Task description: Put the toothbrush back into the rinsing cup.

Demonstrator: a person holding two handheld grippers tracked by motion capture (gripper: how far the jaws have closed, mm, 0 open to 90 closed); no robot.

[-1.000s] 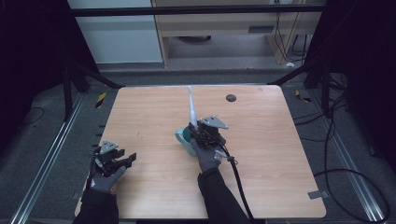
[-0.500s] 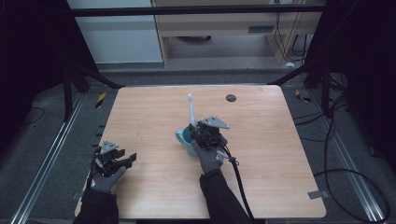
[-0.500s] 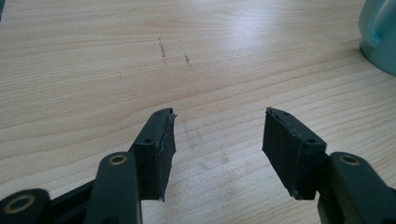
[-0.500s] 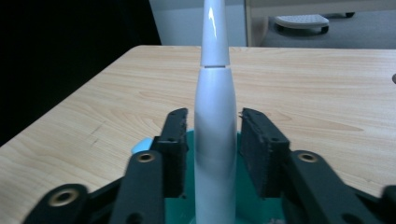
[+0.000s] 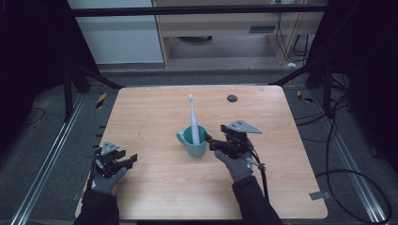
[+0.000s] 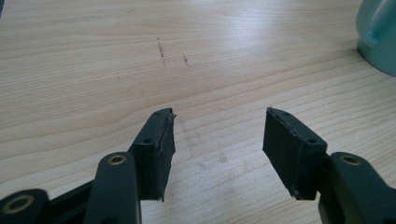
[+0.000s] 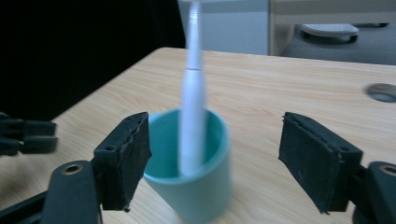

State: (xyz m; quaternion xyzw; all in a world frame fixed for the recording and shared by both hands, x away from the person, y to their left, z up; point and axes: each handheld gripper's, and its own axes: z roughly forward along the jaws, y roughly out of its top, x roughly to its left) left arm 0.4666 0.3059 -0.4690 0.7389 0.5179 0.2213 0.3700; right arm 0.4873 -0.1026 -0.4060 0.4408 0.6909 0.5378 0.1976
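Observation:
A teal mug (image 5: 193, 141) stands near the middle of the wooden table (image 5: 155, 108), with a white toothbrush (image 5: 191, 119) upright in it and leaning on the rim. My right gripper (image 5: 210, 143) is just right of the mug and open. In the right gripper view the mug (image 7: 196, 182) and the toothbrush (image 7: 192, 116) stand between and beyond the spread jaws of that gripper (image 7: 215, 126), which touch neither. My left gripper (image 5: 129, 160) rests open near the table's front left. In its own view the left gripper (image 6: 220, 115) is over bare wood, with the mug (image 6: 379, 39) far off at the top right.
A dark round grommet (image 5: 232, 98) is set into the table at the back right. Metal rails and black frame legs run along the floor on both sides. A cable (image 5: 261, 174) trails from the right gripper along the forearm.
My right gripper has drawn back to the right, away from the mug. The toothbrush, which leaned before, now stands straighter in the mug. The left gripper has stayed put.

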